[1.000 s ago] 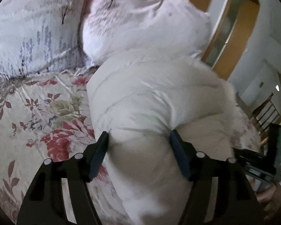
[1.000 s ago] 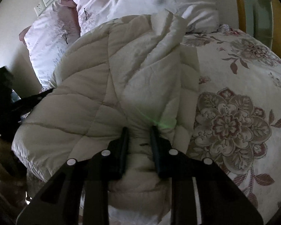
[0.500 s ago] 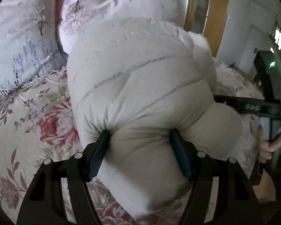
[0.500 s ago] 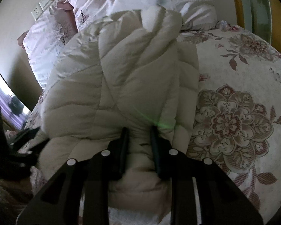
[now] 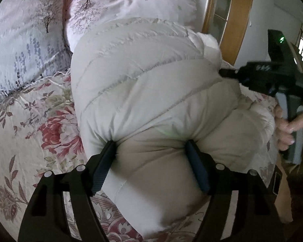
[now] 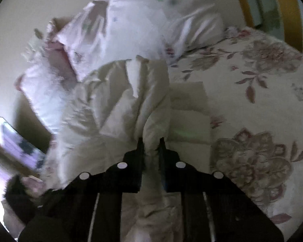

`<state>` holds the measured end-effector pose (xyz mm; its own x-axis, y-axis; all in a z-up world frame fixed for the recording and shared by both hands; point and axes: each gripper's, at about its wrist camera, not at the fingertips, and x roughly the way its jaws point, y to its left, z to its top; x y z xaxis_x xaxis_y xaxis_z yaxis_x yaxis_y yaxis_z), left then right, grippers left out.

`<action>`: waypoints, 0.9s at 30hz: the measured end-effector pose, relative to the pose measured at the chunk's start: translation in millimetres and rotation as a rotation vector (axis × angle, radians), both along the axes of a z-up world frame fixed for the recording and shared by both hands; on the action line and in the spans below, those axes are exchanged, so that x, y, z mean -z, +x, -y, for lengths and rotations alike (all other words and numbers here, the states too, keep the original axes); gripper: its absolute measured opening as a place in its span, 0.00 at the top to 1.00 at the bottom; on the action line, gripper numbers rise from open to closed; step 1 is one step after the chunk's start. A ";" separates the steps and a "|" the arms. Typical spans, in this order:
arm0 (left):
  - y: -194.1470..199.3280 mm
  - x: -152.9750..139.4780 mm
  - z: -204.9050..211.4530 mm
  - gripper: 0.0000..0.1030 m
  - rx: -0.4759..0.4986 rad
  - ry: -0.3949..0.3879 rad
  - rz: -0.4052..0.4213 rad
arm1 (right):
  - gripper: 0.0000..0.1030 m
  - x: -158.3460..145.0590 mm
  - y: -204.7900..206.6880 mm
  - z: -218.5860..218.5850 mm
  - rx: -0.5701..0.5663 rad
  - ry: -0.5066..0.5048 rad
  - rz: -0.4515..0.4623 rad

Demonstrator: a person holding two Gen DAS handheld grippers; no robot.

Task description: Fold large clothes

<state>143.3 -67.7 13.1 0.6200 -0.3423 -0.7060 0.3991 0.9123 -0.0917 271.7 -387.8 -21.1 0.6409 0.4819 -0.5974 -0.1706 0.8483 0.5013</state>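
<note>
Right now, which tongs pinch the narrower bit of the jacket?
The right tongs: nearly closed on a thin fold of the puffy jacket. The left tongs straddle a fat bulge.

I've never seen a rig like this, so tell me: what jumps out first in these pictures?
A puffy cream quilted down jacket fills the middle of both views, bunched up on a floral bedspread with red and mauve blooms. The left tongs grip a thick roll of it, and the right tongs pinch a narrow fold. Behind, pale pink pillows printed with trees lean at the head of the bed.
</note>
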 end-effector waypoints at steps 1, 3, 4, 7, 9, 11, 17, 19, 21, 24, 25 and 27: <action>-0.7 -0.6 0.1 0.27 0.000 -0.005 0.002 | 0.90 4.2 0.9 1.2 0.022 -0.006 -0.014; -1.5 -4.1 0.5 0.27 0.007 -0.021 0.011 | 0.91 13.1 6.2 5.6 0.057 -0.011 -0.052; -2.3 -6.6 0.4 0.26 0.009 -0.032 0.016 | 0.91 18.6 8.1 6.3 0.072 -0.023 -0.074; -1.7 -10.8 0.3 0.25 0.012 -0.054 0.023 | 0.91 31.2 10.3 5.1 0.097 -0.052 -0.111; 0.6 -9.6 2.0 0.23 0.013 -0.046 0.023 | 0.91 36.3 11.9 1.6 0.111 -0.074 -0.119; 2.1 -7.2 5.8 0.20 0.010 -0.029 0.022 | 0.91 38.6 11.1 -3.1 0.124 -0.107 -0.114; 2.9 -3.8 10.9 0.16 0.002 0.014 0.014 | 0.67 25.8 1.1 1.7 0.140 -0.132 -0.085; 2.9 -3.3 9.2 0.16 0.000 0.012 0.011 | 0.65 11.7 -14.0 8.5 0.153 -0.126 -0.034; 2.7 -3.4 8.0 0.15 -0.001 0.012 0.008 | 0.65 -3.2 -31.3 11.2 0.141 -0.125 0.030; 1.8 -3.7 8.6 0.15 -0.004 0.016 0.007 | 0.65 -17.6 -55.3 5.0 0.066 -0.121 0.100; 1.6 -3.7 8.7 0.15 -0.004 0.017 0.007 | 0.65 -18.7 -61.5 0.8 0.034 -0.122 0.109; 1.8 -3.5 9.4 0.15 -0.006 0.016 0.006 | 0.65 -15.0 -66.7 -8.7 -0.018 -0.136 0.098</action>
